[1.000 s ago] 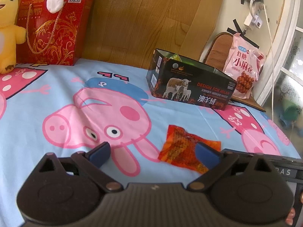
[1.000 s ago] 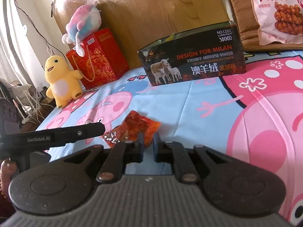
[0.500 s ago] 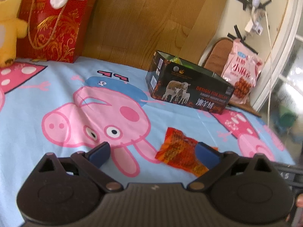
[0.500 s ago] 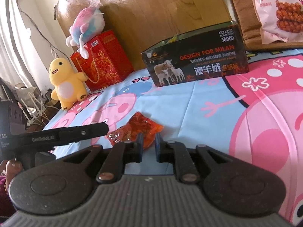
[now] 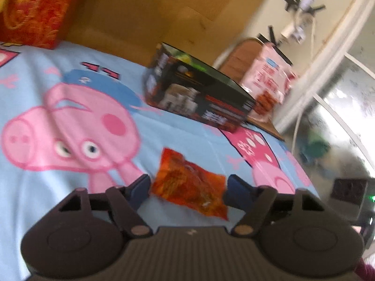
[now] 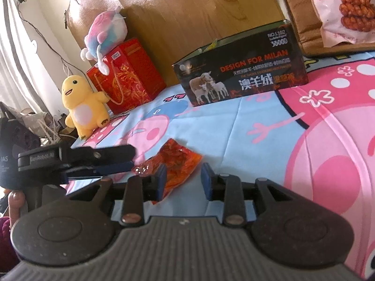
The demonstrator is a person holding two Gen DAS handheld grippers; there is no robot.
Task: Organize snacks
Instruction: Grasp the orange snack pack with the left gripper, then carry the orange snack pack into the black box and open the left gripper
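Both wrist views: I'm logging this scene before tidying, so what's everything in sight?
snack packet: one, orange-red, flat on the bedsheet, between both grippers' fingers
black box: one, open-topped, sheep picture, by the headboard
pink snack bag: one, leaning behind the box
red gift bag: one, gold pattern, far left
yellow plush: one, beside the gift bag
pastel plush: one, atop the gift bag
bedsheet: one, blue with pink pigs
left gripper: jaws closing around the packet, not pressing
right gripper: jaws opening
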